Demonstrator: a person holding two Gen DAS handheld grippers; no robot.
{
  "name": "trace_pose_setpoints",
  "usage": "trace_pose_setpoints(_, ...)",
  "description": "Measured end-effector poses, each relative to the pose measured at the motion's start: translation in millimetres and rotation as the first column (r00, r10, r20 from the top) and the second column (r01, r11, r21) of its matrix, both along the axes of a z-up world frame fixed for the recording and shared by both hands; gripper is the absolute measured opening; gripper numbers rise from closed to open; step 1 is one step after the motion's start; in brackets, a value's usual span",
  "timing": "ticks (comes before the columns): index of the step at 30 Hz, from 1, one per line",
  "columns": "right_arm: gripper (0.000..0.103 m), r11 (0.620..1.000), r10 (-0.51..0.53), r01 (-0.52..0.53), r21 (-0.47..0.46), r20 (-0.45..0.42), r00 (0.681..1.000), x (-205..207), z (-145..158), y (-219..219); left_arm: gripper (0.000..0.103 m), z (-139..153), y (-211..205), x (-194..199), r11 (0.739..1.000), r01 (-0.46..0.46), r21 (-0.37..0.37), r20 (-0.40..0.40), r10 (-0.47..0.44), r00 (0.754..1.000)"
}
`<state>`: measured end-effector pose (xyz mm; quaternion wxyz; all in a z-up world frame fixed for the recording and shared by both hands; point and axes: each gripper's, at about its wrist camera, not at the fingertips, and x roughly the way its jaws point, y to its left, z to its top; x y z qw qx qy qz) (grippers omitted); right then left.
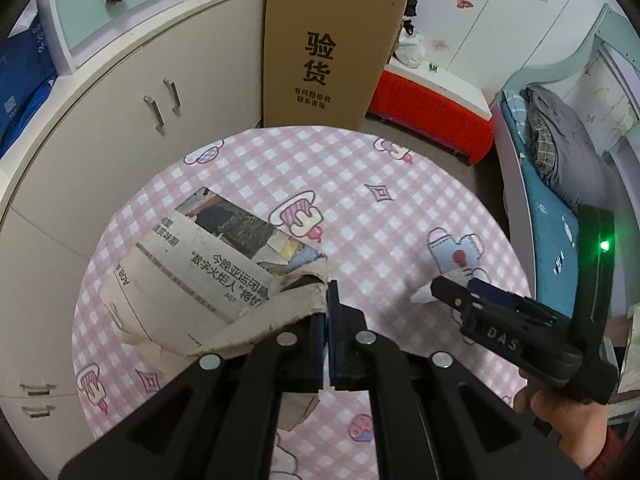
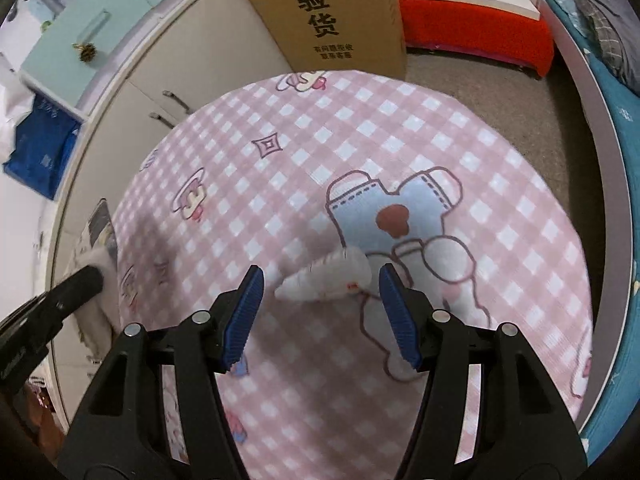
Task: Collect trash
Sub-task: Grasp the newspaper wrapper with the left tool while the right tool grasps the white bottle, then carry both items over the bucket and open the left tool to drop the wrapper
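Desk [image 2: 520, 208] is carrying everything | newspaper [image 1: 200, 272] is lying at its left, left claw [image 1: 326, 312] clamping its torn edge | right claw [image 2: 320, 304] is gaping around white wrapper [image 2: 324, 280]; centre it before squeezing.

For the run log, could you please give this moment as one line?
left tool: shut on newspaper | right tool: open around white wrapper | table
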<state>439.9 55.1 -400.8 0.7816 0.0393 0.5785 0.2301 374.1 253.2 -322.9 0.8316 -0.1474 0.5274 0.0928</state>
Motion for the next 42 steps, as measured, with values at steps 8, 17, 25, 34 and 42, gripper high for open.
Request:
trace_pose_setpoints(8,0.041,0.999,0.002,-0.002,-0.034,0.022,1.000,-0.2,-8.8,6.8,0.001,-11.1,2.0,11.3,0.999,0.041,-0.012,-0.016,-0.042,0.999)
trace_pose_setpoints(17,0.040,0.999,-0.032,0.030,0.031,0.078,0.996,-9.7,33.2,-36.5,0.001,14.7,-47.9,19.5,0.993,0.114,0.001,0.021,-0.114,0.993)
trace_pose_setpoints(25,0.040,0.988,-0.133,0.121,0.091,0.134,0.982,-19.9,85.7,-139.7,0.001,53.5,-146.0,28.7,0.978,0.209,0.025,0.081,-0.210,0.974)
trace_pose_setpoints(34,0.040,0.960,-0.275,0.260,0.103,0.179,0.945,-40.1,117.2,-289.2,0.001,79.4,-304.8,33.9,0.926,0.375,0.028,0.128,-0.376,0.918)
trace_pose_setpoints(42,0.040,0.913,-0.407,0.395,0.102,0.175,0.896,-65.0,115.7,-398.4,0.002,68.2,-417.3,34.2,0.854,0.519,-0.020,0.097,-0.515,0.852)
